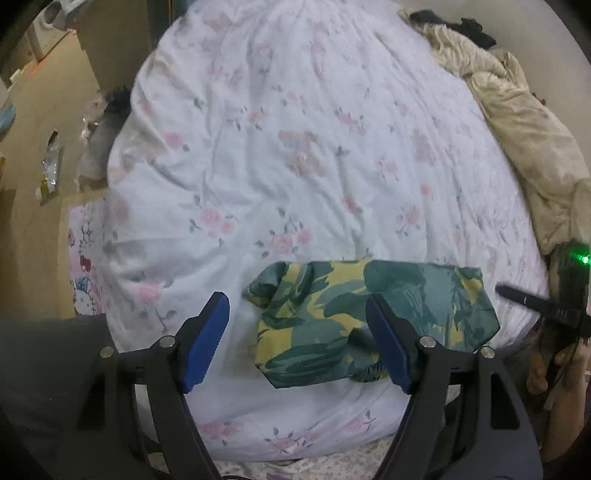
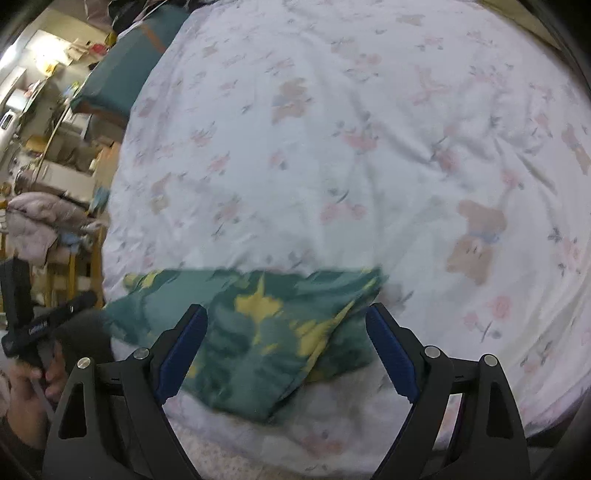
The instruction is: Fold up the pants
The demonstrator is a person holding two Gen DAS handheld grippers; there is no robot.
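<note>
Both the left gripper point(image 1: 297, 339) and right gripper point(image 2: 286, 350) hang with jaws wide, holding nothing. The pants point(image 1: 369, 314) lie in a compact folded bundle near the bed's point(image 1: 295, 147) front edge; folding looks about finished. Beyond, open bedding leaves ample room.

— Surface? 
— A bed point(image 1: 314, 122), covered by a white quilt point(image 1: 258, 177) printed with pink flowers and brown teddy bears; the cloth was creased throughout.

— Items lying on it? 
— One pair of pants point(image 1: 373, 317), green with yellow patches, folded into a compact bundle at the near edge. A beige blanket point(image 1: 524, 122), rumpled, ran along the far right side, with dark clothing point(image 1: 465, 26) at its far end.
</note>
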